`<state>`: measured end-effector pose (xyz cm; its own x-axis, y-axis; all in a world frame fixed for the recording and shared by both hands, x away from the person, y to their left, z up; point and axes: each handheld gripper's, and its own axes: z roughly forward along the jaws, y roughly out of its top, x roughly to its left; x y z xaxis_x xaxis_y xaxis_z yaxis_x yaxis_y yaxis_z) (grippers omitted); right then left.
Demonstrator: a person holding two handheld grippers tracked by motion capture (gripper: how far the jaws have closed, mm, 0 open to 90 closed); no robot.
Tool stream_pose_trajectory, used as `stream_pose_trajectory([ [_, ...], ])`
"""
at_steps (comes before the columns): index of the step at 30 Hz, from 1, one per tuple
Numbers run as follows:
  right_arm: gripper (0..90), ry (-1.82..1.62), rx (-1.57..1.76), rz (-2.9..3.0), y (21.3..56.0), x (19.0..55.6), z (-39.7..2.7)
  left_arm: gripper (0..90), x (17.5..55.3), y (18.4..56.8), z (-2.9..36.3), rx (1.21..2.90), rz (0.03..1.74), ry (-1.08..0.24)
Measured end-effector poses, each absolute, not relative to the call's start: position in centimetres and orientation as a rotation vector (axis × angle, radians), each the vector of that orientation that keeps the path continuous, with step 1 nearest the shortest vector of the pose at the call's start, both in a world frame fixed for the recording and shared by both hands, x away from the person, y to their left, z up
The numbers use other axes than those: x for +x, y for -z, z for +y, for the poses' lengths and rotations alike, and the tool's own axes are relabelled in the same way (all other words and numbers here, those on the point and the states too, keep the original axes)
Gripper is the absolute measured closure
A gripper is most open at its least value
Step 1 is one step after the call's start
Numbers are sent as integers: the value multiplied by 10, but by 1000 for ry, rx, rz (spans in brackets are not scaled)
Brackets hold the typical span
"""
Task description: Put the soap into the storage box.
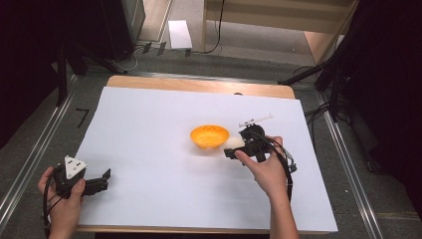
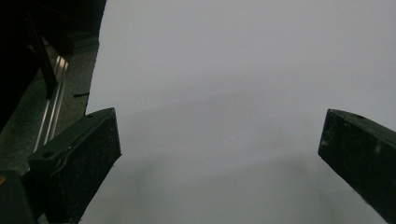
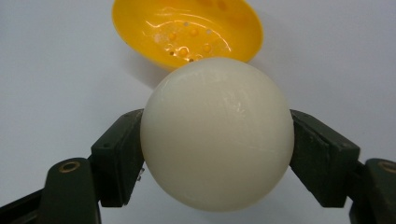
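1. Your right claw [image 1: 234, 147] is closed on the white ball [image 1: 235, 143]; in the right gripper view the two black jaws press against the ball [image 3: 217, 135] from its left and its right side, and it sits between them.
2. The ball is held just beside the orange bowl [image 1: 209, 136], at the bowl's right edge in the high view. I cannot tell if the ball touches the bowl or the table.
3. In the right gripper view the bowl [image 3: 187, 28] lies behind the ball, its open side turned to the camera, with small holes in its bottom.
4. Your left claw [image 1: 102, 180] is wide open and holds nothing. In the left gripper view its jaws stand far apart with white paper [image 2: 233, 93] between them.
5. Your left hand [image 1: 62, 196] keeps this claw near the front left corner of the table [image 1: 199, 84], well apart from the bowl and the ball.
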<state>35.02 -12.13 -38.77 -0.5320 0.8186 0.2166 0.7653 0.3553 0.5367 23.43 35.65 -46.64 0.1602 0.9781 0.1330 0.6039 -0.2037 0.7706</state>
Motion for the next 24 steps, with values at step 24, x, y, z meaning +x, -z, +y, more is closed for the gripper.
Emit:
stream_pose_trajectory([
  [24,255,-948,1428,2524,373,368,-97,0,234,466,357,1882,1498,-865],
])
